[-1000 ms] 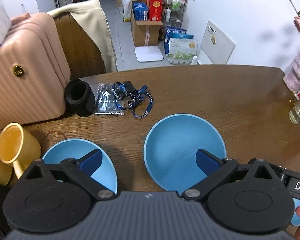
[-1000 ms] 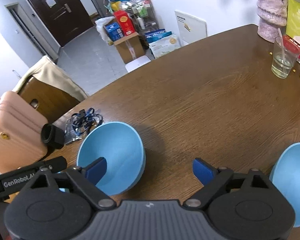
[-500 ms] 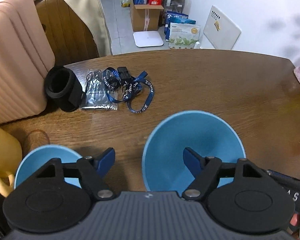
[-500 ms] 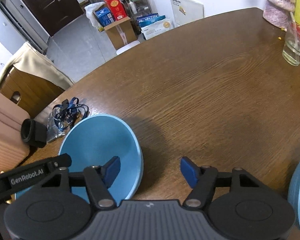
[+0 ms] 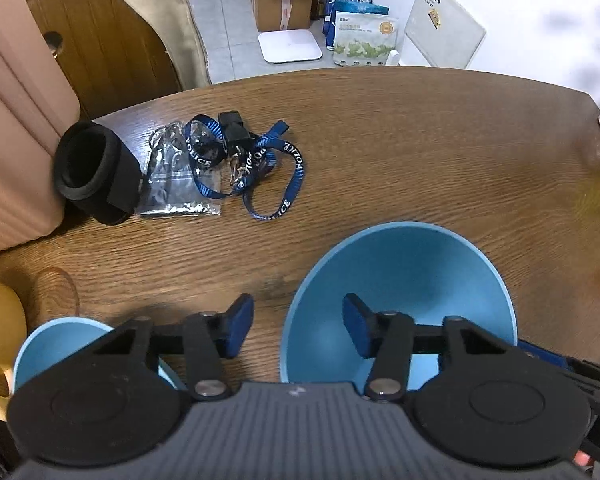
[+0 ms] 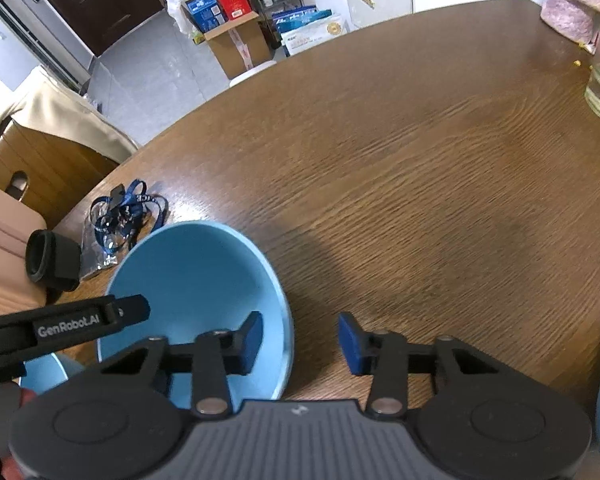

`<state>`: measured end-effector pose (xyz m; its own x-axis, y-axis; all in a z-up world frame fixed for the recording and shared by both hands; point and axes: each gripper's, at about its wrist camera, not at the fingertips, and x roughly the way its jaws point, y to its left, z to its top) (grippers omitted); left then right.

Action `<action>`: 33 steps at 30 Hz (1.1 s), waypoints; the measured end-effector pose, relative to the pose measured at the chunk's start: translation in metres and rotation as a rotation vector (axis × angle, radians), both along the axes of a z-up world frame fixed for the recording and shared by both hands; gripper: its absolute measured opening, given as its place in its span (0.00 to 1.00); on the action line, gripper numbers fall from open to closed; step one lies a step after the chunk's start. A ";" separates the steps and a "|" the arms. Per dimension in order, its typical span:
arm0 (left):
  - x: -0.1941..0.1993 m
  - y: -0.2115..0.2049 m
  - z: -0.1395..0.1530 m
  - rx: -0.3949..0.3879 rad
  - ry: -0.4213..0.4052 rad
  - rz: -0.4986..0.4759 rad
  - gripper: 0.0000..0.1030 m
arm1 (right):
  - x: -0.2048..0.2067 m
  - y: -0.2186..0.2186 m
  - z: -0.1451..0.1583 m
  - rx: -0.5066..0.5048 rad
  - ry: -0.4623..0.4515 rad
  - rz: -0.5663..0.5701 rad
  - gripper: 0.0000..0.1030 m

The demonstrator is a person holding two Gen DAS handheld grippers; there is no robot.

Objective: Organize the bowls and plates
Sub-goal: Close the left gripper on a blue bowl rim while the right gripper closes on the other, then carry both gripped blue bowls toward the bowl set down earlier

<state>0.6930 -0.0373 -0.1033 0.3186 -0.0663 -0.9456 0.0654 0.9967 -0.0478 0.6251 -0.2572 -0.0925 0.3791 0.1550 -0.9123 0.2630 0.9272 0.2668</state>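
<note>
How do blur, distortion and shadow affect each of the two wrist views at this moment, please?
Left wrist view: fisheye bends the table edge into an arc; the right side smears, while the lanyard lettering reads sharp. Right wrist view: the same bowing, soft wood grain, and a dark shadow right of the large blue bowl.

Black tongs (image 5: pixel 298 330) with blue pads (image 5: pixel 240 330), silver screws, ribbed grey housing.

Table (image 6: pixel 420 168) grained brown wood, satin sheen; large bowl (image 5: pixel 412 272) smooth matt blue; lanyard (image 5: pixel 256 160) woven cloth.
</note>
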 end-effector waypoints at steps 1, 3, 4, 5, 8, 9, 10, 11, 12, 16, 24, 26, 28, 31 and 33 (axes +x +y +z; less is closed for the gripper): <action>0.001 -0.001 -0.001 0.002 0.000 -0.002 0.44 | 0.001 0.002 -0.002 0.003 0.002 0.002 0.32; 0.001 -0.003 -0.002 0.004 0.005 -0.007 0.39 | 0.003 0.006 -0.005 0.006 0.007 0.010 0.28; 0.002 -0.003 -0.004 0.006 0.009 -0.008 0.36 | 0.004 0.007 -0.007 0.006 0.013 0.012 0.24; 0.003 -0.004 -0.006 0.007 0.013 -0.007 0.35 | 0.005 0.008 -0.008 0.007 0.017 0.013 0.22; 0.004 -0.006 -0.011 0.010 0.024 -0.009 0.29 | 0.008 0.011 -0.013 0.012 0.024 0.019 0.14; 0.004 -0.007 -0.012 0.012 0.028 -0.009 0.29 | 0.009 0.012 -0.014 0.012 0.025 0.020 0.12; 0.004 -0.008 -0.014 0.014 0.030 -0.010 0.29 | 0.010 0.012 -0.015 0.013 0.026 0.019 0.11; 0.003 -0.008 -0.015 0.016 0.031 -0.010 0.29 | 0.010 0.012 -0.016 0.016 0.028 0.018 0.10; 0.004 -0.008 -0.016 0.016 0.033 -0.010 0.27 | 0.010 0.011 -0.017 0.017 0.029 0.017 0.10; 0.003 -0.009 -0.016 0.020 0.022 -0.009 0.24 | 0.010 0.010 -0.020 0.017 0.030 0.015 0.07; 0.002 -0.004 -0.016 0.023 0.002 0.009 0.17 | 0.008 0.010 -0.022 0.011 0.015 0.009 0.06; 0.001 -0.004 -0.016 0.024 -0.002 0.008 0.17 | 0.007 0.010 -0.021 0.009 0.012 0.010 0.06; 0.000 -0.004 -0.015 0.022 -0.007 0.008 0.16 | 0.007 0.011 -0.022 0.007 0.009 0.010 0.06; -0.002 -0.004 -0.012 0.022 -0.018 0.003 0.16 | 0.005 0.011 -0.021 0.004 0.005 0.010 0.06; -0.003 -0.005 -0.010 0.022 -0.023 0.002 0.16 | 0.004 0.011 -0.021 0.005 0.001 0.008 0.06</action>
